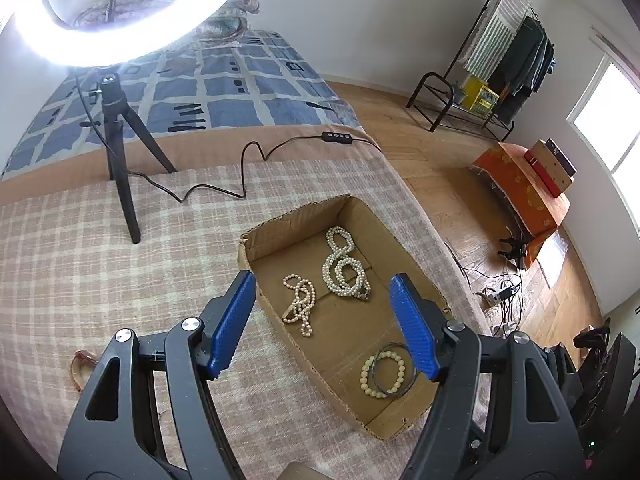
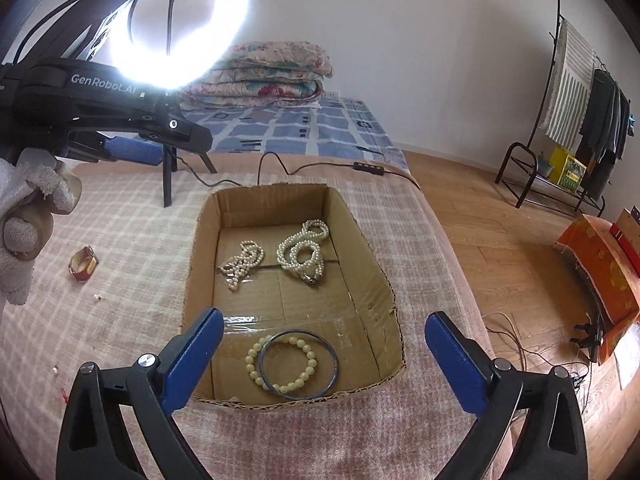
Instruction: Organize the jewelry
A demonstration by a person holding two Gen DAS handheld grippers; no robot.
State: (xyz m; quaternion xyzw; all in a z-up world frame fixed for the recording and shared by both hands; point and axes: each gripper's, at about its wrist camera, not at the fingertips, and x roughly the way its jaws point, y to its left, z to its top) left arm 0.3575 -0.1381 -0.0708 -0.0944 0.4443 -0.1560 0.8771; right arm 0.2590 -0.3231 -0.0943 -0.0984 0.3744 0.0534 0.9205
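An open cardboard box [image 1: 362, 216] [image 2: 372, 268] lies on the plaid cover. In it lie a white pearl necklace [image 1: 342, 266] [image 2: 302, 248], a pinkish pearl strand [image 1: 300, 304] [image 2: 240, 262], a cream bead bracelet [image 1: 382, 374] [image 2: 280, 364] and a thin dark bangle [image 1: 394, 368] [image 2: 298, 364]. A red and gold ring-shaped piece [image 2: 83, 263] [image 1: 80, 362] lies on the cover left of the box. My left gripper [image 1: 324, 304] is open and empty above the box's near left edge; it also shows at the top left of the right wrist view. My right gripper [image 2: 324, 336] is open and empty above the box's near end.
A ring light [image 1: 120, 12] [image 2: 180, 20] on a black tripod [image 1: 120, 152] stands behind the box, its cable [image 1: 248, 160] trailing across the cover. Small loose beads [image 2: 96, 297] lie on the cover. The bed edge drops to wood floor [image 2: 500, 248] on the right.
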